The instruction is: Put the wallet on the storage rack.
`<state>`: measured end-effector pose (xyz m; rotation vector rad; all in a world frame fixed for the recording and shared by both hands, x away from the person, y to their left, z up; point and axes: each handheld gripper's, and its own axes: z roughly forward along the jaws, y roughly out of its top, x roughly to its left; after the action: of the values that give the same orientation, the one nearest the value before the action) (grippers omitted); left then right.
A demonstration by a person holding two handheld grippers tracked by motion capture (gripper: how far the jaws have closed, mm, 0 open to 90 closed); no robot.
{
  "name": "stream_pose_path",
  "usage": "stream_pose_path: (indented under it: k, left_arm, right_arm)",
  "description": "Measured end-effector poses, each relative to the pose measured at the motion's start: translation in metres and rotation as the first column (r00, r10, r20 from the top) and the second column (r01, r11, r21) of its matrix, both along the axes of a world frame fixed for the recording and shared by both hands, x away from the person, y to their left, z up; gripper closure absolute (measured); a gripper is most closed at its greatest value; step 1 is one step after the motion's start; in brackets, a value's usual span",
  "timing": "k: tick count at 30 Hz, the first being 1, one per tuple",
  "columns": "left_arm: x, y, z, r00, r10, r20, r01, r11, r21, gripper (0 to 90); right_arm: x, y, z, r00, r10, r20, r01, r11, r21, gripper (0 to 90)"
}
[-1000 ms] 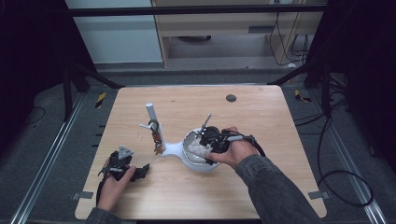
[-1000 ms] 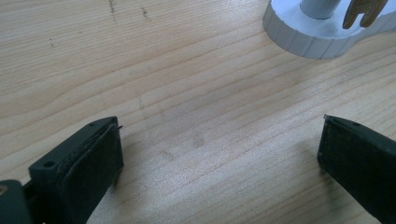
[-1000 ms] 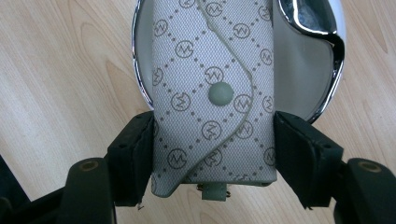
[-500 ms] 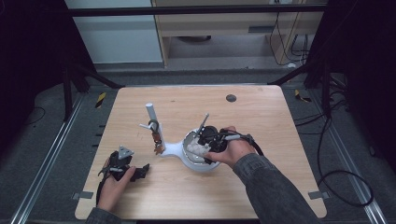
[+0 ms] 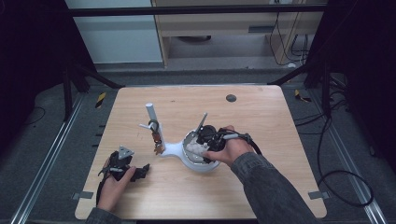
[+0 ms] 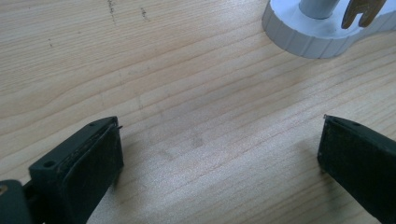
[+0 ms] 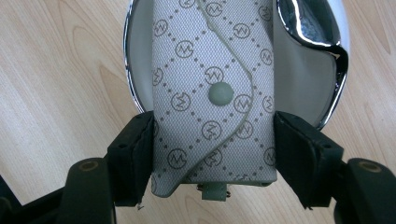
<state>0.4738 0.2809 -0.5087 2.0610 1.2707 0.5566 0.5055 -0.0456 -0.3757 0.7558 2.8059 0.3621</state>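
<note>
The light wooden square table (image 5: 280, 140) lies under both my forearms, and on it stands one white stand with a round chrome-rimmed dish (image 5: 196, 163) at one end and a grey upright post (image 5: 152, 114) at the other. Compared with a second ago, little differs: both hands sit where they were, the stand has not shifted, and the thin grey rod (image 5: 201, 123) that sticks up beside my right gripper leans at nearly the same angle.

My right gripper (image 5: 208, 142) sits over the dish, and its jaws pinch one pale grey fabric pouch with a monogram lattice print (image 7: 212, 93) by its two long edges. In the right gripper view the pouch lies lengthwise over the dish (image 7: 303, 88), its curved flap shut by a single round grey snap (image 7: 220, 93), with the near end between my pads and the far end reaching across the bowl. The chrome rim (image 7: 128, 70) curves on both sides of it.

My left gripper (image 5: 123, 170) rests on the table near the front left corner, well apart from the stand. Its jaws are spread wide with bare wood between them; the left gripper view shows the ribbed white base (image 6: 299, 39) of the post ahead.

One small bunch of brass-coloured keys (image 5: 158, 140) hangs at the post, and one dark round spot (image 5: 230, 98) marks the tabletop farther back.
</note>
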Motion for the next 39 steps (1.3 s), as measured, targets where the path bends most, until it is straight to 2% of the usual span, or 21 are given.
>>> stream_pose_path:
  k: [7, 39]
  left_arm:
    - [0.0, 0.0, 0.0, 1.0, 0.0, 0.0, 0.0, 1.0, -0.001, 0.0]
    - [0.0, -0.001, 0.0, 1.0, -0.003, 0.0, 0.003, 1.0, -0.002, 0.0]
  right_arm:
    - [0.001, 0.003, -0.001, 1.0, 0.009, -0.002, -0.009, 1.0, -0.004, 32.5]
    - [0.011, 0.009, -0.008, 0.9999, -0.01, -0.012, 0.01, 1.0, -0.003, 32.5]
